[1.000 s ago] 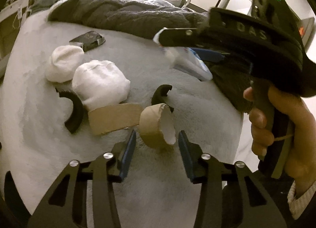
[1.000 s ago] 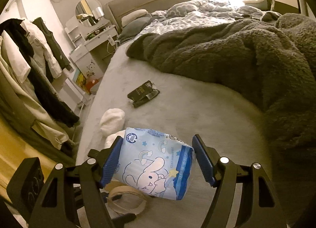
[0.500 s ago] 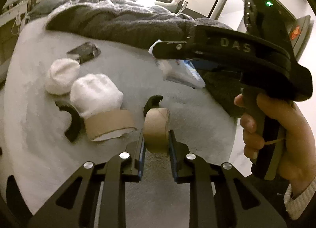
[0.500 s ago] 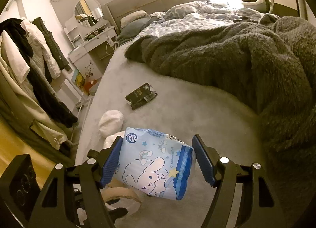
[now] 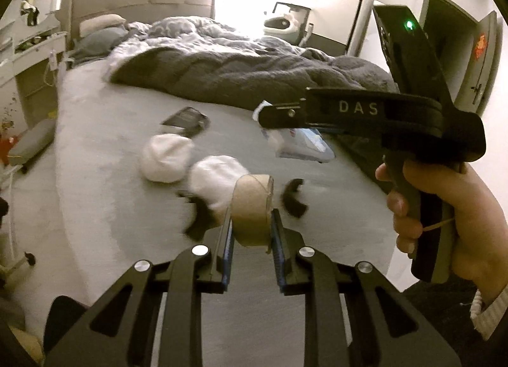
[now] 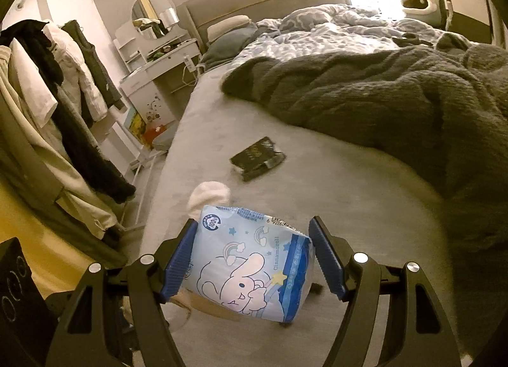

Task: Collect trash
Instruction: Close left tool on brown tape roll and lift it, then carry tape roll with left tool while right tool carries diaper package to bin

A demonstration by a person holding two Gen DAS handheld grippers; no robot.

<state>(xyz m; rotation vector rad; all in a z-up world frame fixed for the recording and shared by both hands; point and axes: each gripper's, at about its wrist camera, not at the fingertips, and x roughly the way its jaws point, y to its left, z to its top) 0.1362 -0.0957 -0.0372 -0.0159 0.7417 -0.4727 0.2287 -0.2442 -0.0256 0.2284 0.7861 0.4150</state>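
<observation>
My left gripper [image 5: 251,219] is shut on a flattened brown cardboard tube [image 5: 252,205] and holds it a little above the grey bed sheet [image 5: 104,176]. Behind it lie two white crumpled tissues [image 5: 165,157] [image 5: 216,181] and black curved scraps [image 5: 293,198] [image 5: 200,219], blurred. My right gripper [image 6: 254,224] is shut on a blue and white tissue packet [image 6: 250,265] with a cartoon rabbit, held off the bed. In the left wrist view that gripper [image 5: 365,112] and the hand [image 5: 444,208] gripping it fill the right side, with the packet [image 5: 301,143] hanging under the fingers.
A black wrapper [image 6: 257,157] lies flat on the sheet near one white tissue [image 6: 208,197]. A dark fluffy blanket [image 6: 381,97] covers the right and far part of the bed. A clothes rack [image 6: 47,97] and a white dresser [image 6: 152,81] stand to the left.
My left gripper closed on the cardboard tube and lifted it off the sheet; the view tilted up toward the headboard. The right gripper drifted slightly, still holding the packet.
</observation>
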